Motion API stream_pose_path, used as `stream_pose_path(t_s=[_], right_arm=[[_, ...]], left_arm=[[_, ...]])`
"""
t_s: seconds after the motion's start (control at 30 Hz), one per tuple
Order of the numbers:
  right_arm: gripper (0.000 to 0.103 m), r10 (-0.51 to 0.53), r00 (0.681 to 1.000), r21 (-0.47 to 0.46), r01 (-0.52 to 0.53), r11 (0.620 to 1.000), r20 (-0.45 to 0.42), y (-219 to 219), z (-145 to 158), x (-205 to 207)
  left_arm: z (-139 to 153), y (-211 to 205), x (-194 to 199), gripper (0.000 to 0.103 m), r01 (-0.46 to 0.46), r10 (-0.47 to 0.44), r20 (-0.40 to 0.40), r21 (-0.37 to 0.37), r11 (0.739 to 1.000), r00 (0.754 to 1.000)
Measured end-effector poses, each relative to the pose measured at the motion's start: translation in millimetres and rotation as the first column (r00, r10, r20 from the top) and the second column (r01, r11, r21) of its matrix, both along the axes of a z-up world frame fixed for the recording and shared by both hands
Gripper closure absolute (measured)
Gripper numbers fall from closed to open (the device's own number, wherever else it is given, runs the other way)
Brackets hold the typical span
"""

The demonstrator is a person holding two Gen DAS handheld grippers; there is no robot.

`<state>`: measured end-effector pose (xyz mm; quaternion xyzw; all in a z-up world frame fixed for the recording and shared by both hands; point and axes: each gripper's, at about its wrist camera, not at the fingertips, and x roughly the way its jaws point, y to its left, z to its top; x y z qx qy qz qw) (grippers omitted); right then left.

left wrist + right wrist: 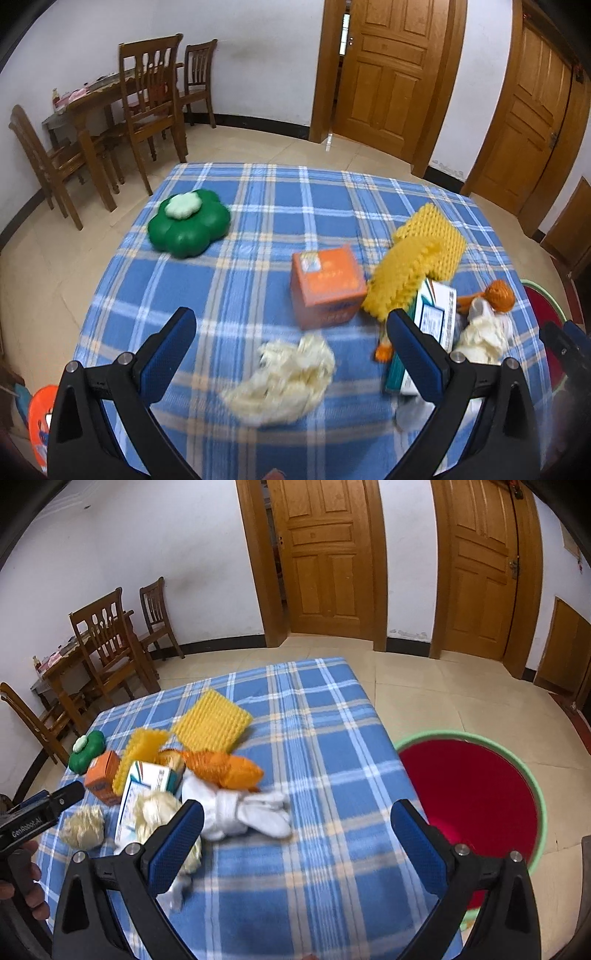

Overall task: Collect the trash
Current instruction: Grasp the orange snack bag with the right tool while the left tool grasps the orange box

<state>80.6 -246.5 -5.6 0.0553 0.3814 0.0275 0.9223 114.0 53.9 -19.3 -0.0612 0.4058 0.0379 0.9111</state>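
Trash lies on a table with a blue plaid cloth (236,280). My left gripper (291,332) is open above a crumpled cream tissue (284,376). Beyond it stand an orange box (327,284), yellow foam netting (417,254), a white and teal carton (432,317), another tissue wad (484,338) and orange netting (498,295). My right gripper (297,821) is open over the cloth, with a white glove (243,810) just beyond its left finger and orange netting (225,770) behind. A red bin with a green rim (469,797) stands on the floor at the table's right.
A green flower-shaped container (188,223) sits at the table's far left. Wooden chairs and a dining table (122,110) stand by the back wall, beside wooden doors (384,74). An orange object (40,417) is on the floor at the left. A hand (26,882) holds the left gripper.
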Motion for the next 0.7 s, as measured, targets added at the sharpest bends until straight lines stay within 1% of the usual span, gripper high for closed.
stream_pose_path(t_s=[0.1, 0.27, 0.3, 0.4, 0.47, 0.5, 0.57, 0.6, 0.7], right_arm=[[0.000, 0.020, 1.000, 0.008, -0.020, 1.000, -0.014, 5.4, -0.3, 14.6], [0.001, 0.036, 0.998, 0.038, -0.034, 0.999, -0.047, 14.9, -6.1, 37.2], [0.004, 0.039, 0.998, 0.040, -0.036, 0.999, -0.051, 16.9, -7.1, 40.3], [0.011, 0.051, 0.997, 0.038, -0.048, 0.998, -0.066, 24.4, -10.9, 52.1], [0.015, 0.059, 0.995, 0.037, -0.056, 0.998, -0.077, 29.8, -14.0, 58.7], [0.018, 0.061, 0.995, 0.037, -0.058, 0.998, -0.082, 31.6, -14.9, 60.9], [0.023, 0.065, 0.994, 0.040, -0.061, 0.997, -0.086, 35.2, -16.8, 63.7], [0.027, 0.065, 0.994, 0.040, -0.062, 0.997, -0.086, 37.5, -17.1, 65.3], [0.037, 0.065, 0.995, 0.040, -0.062, 0.997, -0.080, 42.4, -16.6, 66.1]], left_arm=[[-3.6, -4.2, 14.8, 0.002, 0.022, -0.022, -0.013, -0.005, 1.000, 1.000], [-10.9, -8.3, 31.2, 0.013, 0.068, -0.068, -0.025, -0.013, 0.998, 0.997], [-12.8, -7.8, 32.8, 0.014, 0.075, -0.075, -0.028, -0.020, 0.997, 0.997], [-18.6, -2.4, 37.2, 0.024, 0.087, -0.089, -0.031, -0.060, 0.994, 0.996], [-22.2, 2.1, 39.9, 0.034, 0.096, -0.100, -0.035, -0.103, 0.990, 0.994], [-23.7, 3.5, 41.3, 0.037, 0.105, -0.110, -0.035, -0.124, 0.987, 0.993], [-26.0, 5.4, 42.4, 0.046, 0.129, -0.136, -0.031, -0.163, 0.978, 0.990], [-26.4, 5.7, 42.6, 0.047, 0.141, -0.148, -0.026, -0.177, 0.974, 0.989], [-25.7, 4.0, 40.9, 0.047, 0.168, -0.172, -0.007, -0.186, 0.968, 0.985]])
